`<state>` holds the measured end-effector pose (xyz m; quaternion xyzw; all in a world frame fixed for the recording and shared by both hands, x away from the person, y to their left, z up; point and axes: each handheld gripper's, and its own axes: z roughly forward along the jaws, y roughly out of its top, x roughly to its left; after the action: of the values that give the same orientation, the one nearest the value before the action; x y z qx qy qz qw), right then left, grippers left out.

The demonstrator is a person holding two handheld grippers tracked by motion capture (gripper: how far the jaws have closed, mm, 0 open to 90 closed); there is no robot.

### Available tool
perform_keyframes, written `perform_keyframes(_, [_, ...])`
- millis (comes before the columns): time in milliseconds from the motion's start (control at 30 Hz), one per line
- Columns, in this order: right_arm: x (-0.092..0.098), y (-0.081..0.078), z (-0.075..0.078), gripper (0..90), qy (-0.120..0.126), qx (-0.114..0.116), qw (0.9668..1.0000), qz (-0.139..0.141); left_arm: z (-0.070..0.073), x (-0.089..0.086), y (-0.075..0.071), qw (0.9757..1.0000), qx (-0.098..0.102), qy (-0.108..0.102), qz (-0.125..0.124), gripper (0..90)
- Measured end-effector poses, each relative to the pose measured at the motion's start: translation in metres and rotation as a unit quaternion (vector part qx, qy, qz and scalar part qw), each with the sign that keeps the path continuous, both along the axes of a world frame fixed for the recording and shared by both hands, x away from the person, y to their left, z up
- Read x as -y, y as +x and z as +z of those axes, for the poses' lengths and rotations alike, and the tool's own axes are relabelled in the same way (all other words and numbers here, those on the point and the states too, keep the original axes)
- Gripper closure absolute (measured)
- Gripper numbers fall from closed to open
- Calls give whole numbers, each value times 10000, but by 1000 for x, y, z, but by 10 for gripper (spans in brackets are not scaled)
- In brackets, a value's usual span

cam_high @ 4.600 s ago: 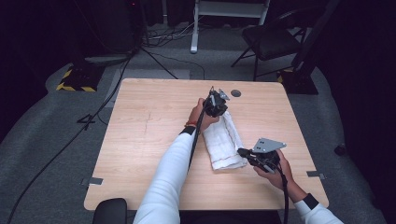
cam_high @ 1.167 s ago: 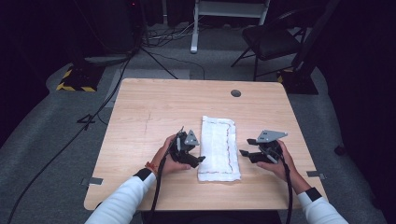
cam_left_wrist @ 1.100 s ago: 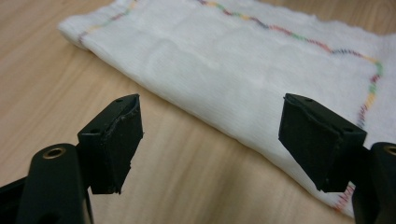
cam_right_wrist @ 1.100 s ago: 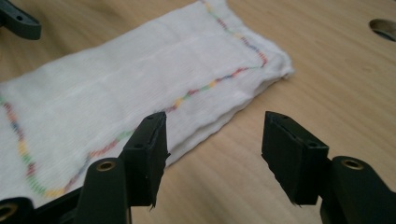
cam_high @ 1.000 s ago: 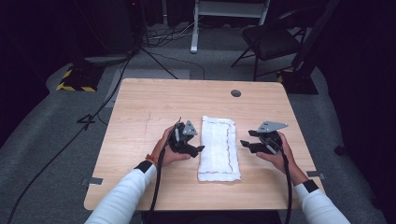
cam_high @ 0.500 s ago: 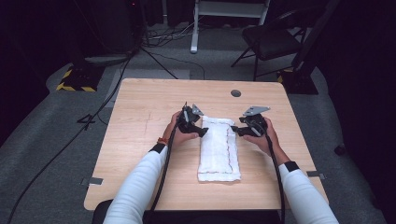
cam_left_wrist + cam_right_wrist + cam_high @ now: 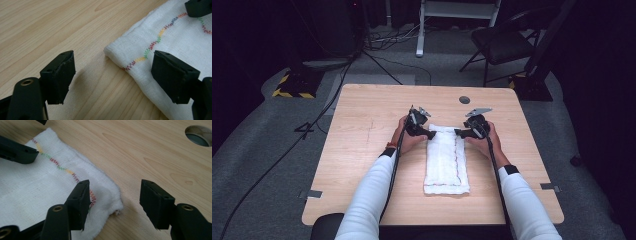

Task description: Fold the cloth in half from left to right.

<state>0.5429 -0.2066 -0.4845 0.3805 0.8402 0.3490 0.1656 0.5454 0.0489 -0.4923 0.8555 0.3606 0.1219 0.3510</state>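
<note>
On the wooden table [image 7: 362,150], a folded white cloth [image 7: 446,162] lay lengthwise near the middle, its far end just short of the round hole [image 7: 464,100] in the tabletop. No brand, label or writing could be read on it; a line of multicoloured zigzag stitching [image 7: 147,48] was its sole marking. The left gripper [image 7: 430,134] sat at the cloth's far left corner and the right gripper [image 7: 459,132] at its far right corner. Both had their 2 jaws apart, each pair straddling a corner with 1 jaw over the cloth and 1 over bare wood, clamped on nothing. The left gripper's jaws had just been opening slightly. How many layers the cloth had could not be made out, and its near end was cut off in both gripper views.
</note>
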Motion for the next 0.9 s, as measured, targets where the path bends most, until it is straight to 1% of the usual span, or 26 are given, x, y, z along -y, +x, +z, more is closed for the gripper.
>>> perform_keyframes(33, [0, 2, -1, 420, 17, -48, 10000, -12, -1, 1, 0, 10000, 0, 18, 22, 205])
perform_keyframes(100, [-1, 3, -3, 420, 29, -75, 10000, -39, -3, 3, 0, 10000, -30, 81, -12, 204])
perform_keyframes(133, [-1, 4, -3, 423, 23, -85, 9999, -52, -4, 4, 0, 9999, -42, 81, -44, 215])
perform_keyframes(200, [-3, 4, -5, 455, -21, -111, 9999, -9, -5, 4, 0, 10000, -47, 38, -55, 221])
perform_keyframes(233, [-4, 3, -6, 461, -46, -147, 9999, 33, -5, 4, 0, 9999, -49, 13, -115, 242])
perform_keyframes(300, [-4, 4, -6, 462, -47, -160, 9999, 9, -5, 4, -1, 9999, -40, 19, -163, 267])
perform_keyframes(333, [-3, 4, -6, 474, -19, -180, 9998, 26, -5, 4, 0, 9998, -65, 11, -182, 272])
perform_keyframes(367, [-3, 4, -6, 491, 17, -215, 9998, 28, -5, 4, 0, 9998, -42, 24, -206, 284])
perform_keyframes(400, [-3, 4, -7, 519, 39, -226, 9997, 39, -4, 4, -1, 9993, -83, 8, -364, 308])
perform_keyframes(433, [-3, 4, -7, 573, 145, -289, 9994, 108, -3, 4, -1, 9990, -82, 20, -448, 378])
perform_keyframes(467, [-3, 4, -7, 596, 177, -307, 9993, 150, -3, 4, -1, 9987, -72, -5, -505, 411])
perform_keyframes(500, [-3, 4, -7, 644, 205, -327, 9991, 189, -3, 4, -1, 9985, -77, -1, -538, 439])
perform_keyframes(533, [-3, 4, -7, 669, 228, -353, 9988, 237, -2, 4, -1, 9983, -99, -5, -571, 453])
perform_keyframes(567, [-3, 3, -7, 705, 249, -374, 9987, 252, -2, 5, -1, 9978, -116, -29, -652, 496])
perform_keyframes(600, [-4, 3, -7, 747, 249, -378, 9985, 319, -1, 5, -1, 9975, -140, -30, -685, 542])
perform_keyframes(633, [-5, 3, -6, 771, 213, -371, 9985, 356, -1, 6, 0, 9973, -169, -27, -711, 575])
perform_keyframes(667, [-6, 3, -6, 789, 180, -346, 9985, 381, 0, 7, 0, 9971, -194, -24, -738, 617])
perform_keyframes(700, [-7, 2, -6, 797, 147, -339, 9986, 391, 1, 8, 1, 9966, -227, 34, -789, 646])
perform_keyframes(767, [-8, 2, -5, 811, 71, -298, 9988, 389, 2, 10, 2, 9963, -254, 55, -825, 704])
perform_keyframes(833, [-9, 2, -5, 821, 21, -240, 9990, 375, 2, 11, 3, 9963, -229, 74, -822, 758])
perform_keyframes(900, [-10, 3, -4, 827, -20, -188, 9993, 335, 4, 13, 4, 9960, -202, 153, -853, 788])
